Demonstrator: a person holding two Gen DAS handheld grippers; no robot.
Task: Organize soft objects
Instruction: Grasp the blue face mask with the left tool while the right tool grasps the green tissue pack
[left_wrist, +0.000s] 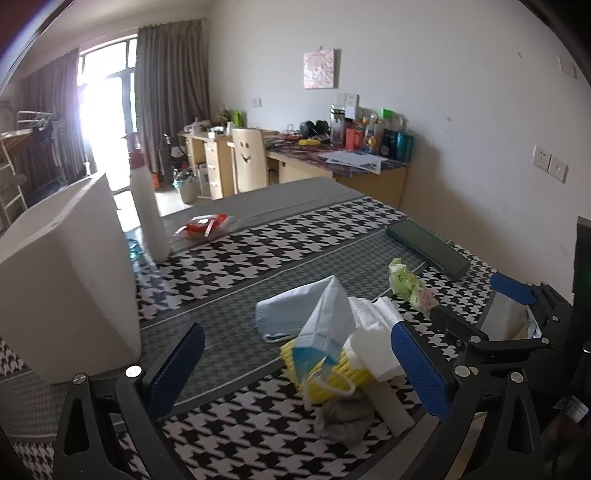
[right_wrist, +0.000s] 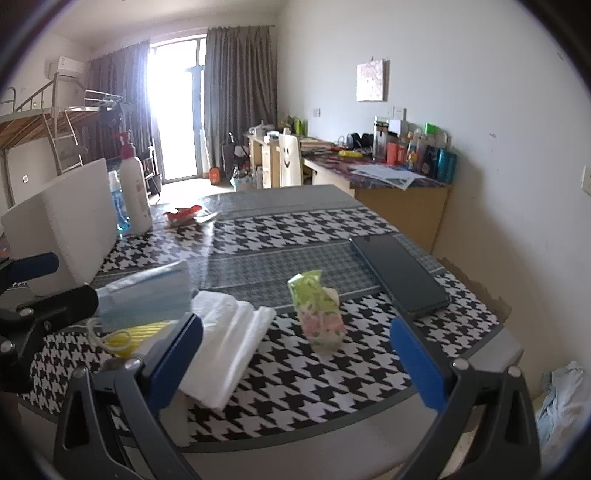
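Both grippers hang over the houndstooth table (right_wrist: 295, 229) with nothing held, so this reads as the approach step, before any of the soft things has been picked up. The left gripper (left_wrist: 299, 369) has its jaws spread wide, and the heap of soft things lies between and just ahead of them: a blue face mask (left_wrist: 295, 310) partly propped up, a yellow mask (left_wrist: 325, 373) under it, a folded white cloth (left_wrist: 373, 332) against the right-hand jaw, and a grey fuzzy lump (left_wrist: 343, 415) nearest the camera. The right gripper (right_wrist: 295, 354) is likewise spread and empty; the white cloth (right_wrist: 225, 343) lies against its left-hand jaw, the floral tissue pack (right_wrist: 317, 314) stands upright between the jaws and a little ahead, and the dark phone (right_wrist: 399, 273) lies further ahead toward the right-hand jaw, apart from the pack. A white box (left_wrist: 66, 280) stands beyond the left gripper's left-hand jaw, beside a white bottle (left_wrist: 147, 214). I judge that sorting has barely begun, since the pile is tangled. The next move calls for lowering one gripper onto a single top layer, likely the raised blue mask or the tissue pack, and closing gently so that the ear loops do not drag neighbours along.
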